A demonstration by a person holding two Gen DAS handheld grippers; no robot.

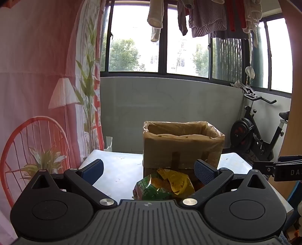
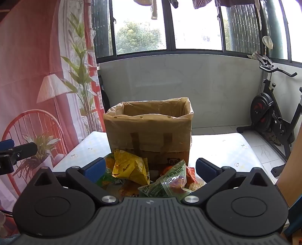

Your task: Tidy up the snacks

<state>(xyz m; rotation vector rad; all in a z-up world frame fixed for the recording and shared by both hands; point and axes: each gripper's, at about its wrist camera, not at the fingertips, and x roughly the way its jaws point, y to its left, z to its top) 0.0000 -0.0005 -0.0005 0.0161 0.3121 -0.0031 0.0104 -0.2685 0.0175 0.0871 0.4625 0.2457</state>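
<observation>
A cardboard box lined with a clear plastic bag stands on the white table; in the right wrist view the box sits at centre. A heap of snack packets lies in front of it: a yellow packet, a green packet and orange ones. In the left wrist view the green and yellow packets show low between the fingers. My left gripper is open above the heap, touching nothing. My right gripper is open too, over the packets, with nothing gripped.
An exercise bike stands on the tiled floor at the right. A printed curtain hangs along the left. Laundry hangs over the windows. The right gripper's side shows at the left view's right edge.
</observation>
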